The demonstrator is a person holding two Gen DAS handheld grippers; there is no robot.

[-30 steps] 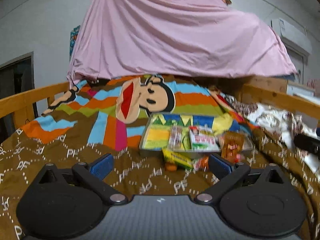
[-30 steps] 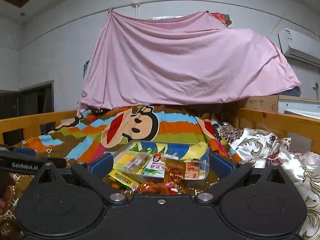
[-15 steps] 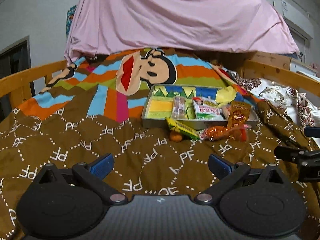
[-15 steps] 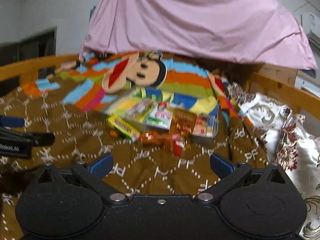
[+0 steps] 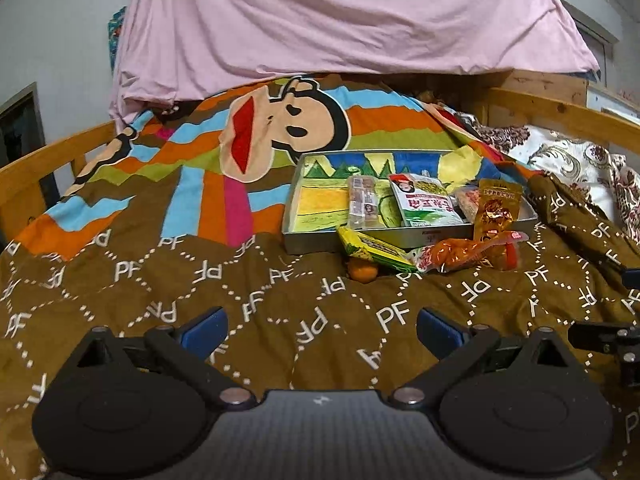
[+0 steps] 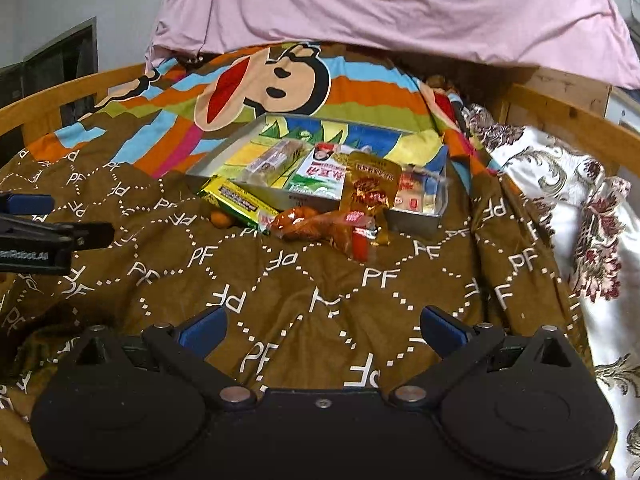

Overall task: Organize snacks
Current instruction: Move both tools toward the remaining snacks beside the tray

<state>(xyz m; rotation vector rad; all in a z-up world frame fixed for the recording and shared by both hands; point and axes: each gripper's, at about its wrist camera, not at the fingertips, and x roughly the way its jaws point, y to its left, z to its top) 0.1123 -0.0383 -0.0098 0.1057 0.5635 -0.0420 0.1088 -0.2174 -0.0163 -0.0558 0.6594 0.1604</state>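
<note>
A shallow metal tray (image 5: 308, 242) (image 6: 208, 164) with a painted bottom lies on a brown bedspread, holding a green-and-white packet (image 5: 426, 202) (image 6: 322, 174) and a clear-wrapped bar (image 5: 362, 202) (image 6: 276, 156). In front of it lie a yellow-green pack (image 5: 374, 248) (image 6: 236, 198), a small orange fruit (image 5: 362, 272) (image 6: 222, 219) and an orange sausage pack (image 5: 468, 254) (image 6: 320, 226). A gold-red pouch (image 5: 498, 210) (image 6: 370, 194) leans on the tray's front wall. My left gripper (image 5: 322, 330) and right gripper (image 6: 324, 328) hover open over the bedspread, well short of the snacks, holding nothing.
Wooden bed rails (image 5: 52, 152) (image 6: 560, 112) run along both sides. A pink sheet (image 5: 340, 16) hangs behind the bed. A white flowered quilt (image 6: 568, 200) lies to the right. The left gripper (image 6: 44, 236) shows at the left edge of the right wrist view.
Both grippers have tilted down and come nearer the bedspread; the tray and snacks now sit higher in each view. Jaws stayed open.
</note>
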